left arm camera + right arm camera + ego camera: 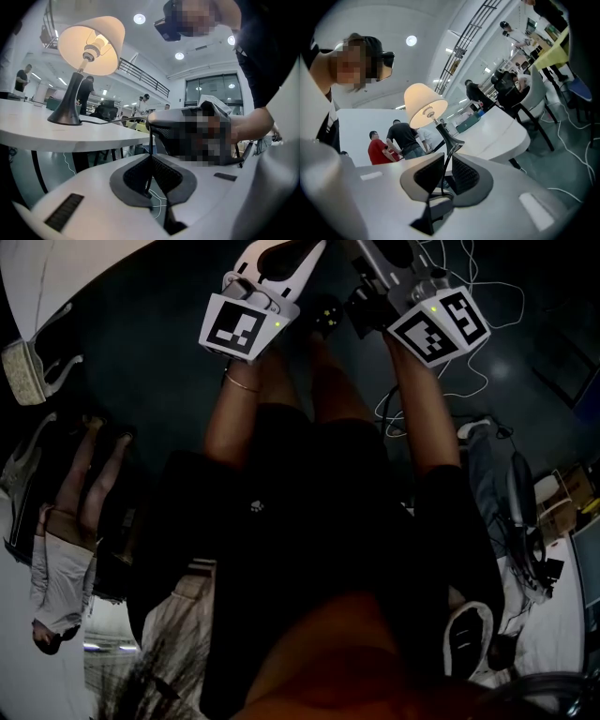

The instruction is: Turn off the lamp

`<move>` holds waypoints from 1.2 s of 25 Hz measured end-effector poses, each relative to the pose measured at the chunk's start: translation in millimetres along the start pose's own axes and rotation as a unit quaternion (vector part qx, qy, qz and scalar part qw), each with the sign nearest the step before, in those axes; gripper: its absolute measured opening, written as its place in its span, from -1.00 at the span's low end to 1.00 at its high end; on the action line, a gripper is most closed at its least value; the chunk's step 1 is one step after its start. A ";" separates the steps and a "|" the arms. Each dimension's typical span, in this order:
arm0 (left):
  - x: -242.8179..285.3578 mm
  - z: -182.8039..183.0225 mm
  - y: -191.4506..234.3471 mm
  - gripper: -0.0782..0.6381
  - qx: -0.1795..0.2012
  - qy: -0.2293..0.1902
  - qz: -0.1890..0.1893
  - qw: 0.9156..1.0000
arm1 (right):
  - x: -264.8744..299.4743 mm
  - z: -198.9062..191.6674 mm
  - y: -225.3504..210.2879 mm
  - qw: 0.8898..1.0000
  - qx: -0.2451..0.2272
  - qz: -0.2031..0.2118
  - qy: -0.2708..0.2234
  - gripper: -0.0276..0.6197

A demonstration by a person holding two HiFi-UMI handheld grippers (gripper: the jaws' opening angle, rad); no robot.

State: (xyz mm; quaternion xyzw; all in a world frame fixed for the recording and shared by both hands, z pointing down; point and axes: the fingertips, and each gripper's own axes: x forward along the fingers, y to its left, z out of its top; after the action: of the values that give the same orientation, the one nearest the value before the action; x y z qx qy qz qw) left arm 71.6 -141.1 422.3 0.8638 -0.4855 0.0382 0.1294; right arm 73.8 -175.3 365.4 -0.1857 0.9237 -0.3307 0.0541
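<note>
Nearest: left claw (151, 157) closed on the thin black cord (150, 140); right claw (447, 157) a little parted, same cord loose between its jaws. Farther up that cord: lamp (91, 44) upright on the white bench (56, 131), shade lit, straight ahead of right claw, up-left of left claw.

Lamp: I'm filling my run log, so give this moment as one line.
lamp: lit, on table | left gripper: jaws shut on cord | right gripper: jaws slightly apart, cord between

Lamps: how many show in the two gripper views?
1. The same lit lamp stands on the white table, upper left in the left gripper view and centre in the right gripper view; others may be hidden.
</note>
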 end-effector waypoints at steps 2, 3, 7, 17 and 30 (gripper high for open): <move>2.5 4.1 1.3 -0.74 -0.003 -0.005 -0.003 1.000 | -6.8 5.1 -7.0 1.000 -0.014 -0.016 -0.012 -0.83; 0.8 6.8 6.9 -0.74 -0.009 -0.011 -0.002 1.000 | -6.6 5.5 -10.8 0.999 -0.018 -0.027 -0.017 -0.83; -29.0 17.1 59.6 -0.74 -0.027 -0.030 0.007 0.999 | 29.7 -24.3 -16.5 0.997 -0.039 -0.069 0.007 -0.83; -71.5 45.2 128.8 -0.74 -0.042 -0.069 0.017 0.997 | 110.8 -108.3 -0.2 0.992 -0.035 -0.081 0.093 -0.57; -44.3 55.4 121.6 -0.74 -0.063 -0.082 0.006 0.995 | 121.5 -111.0 -37.6 0.990 -0.001 -0.104 0.096 -0.50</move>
State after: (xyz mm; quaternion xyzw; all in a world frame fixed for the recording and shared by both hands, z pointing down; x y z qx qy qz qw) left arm -58.2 -179.0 383.1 0.8513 -0.5010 -0.0622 0.1430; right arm -51.8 -182.5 478.0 -0.2480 0.9006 -0.3503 -0.0693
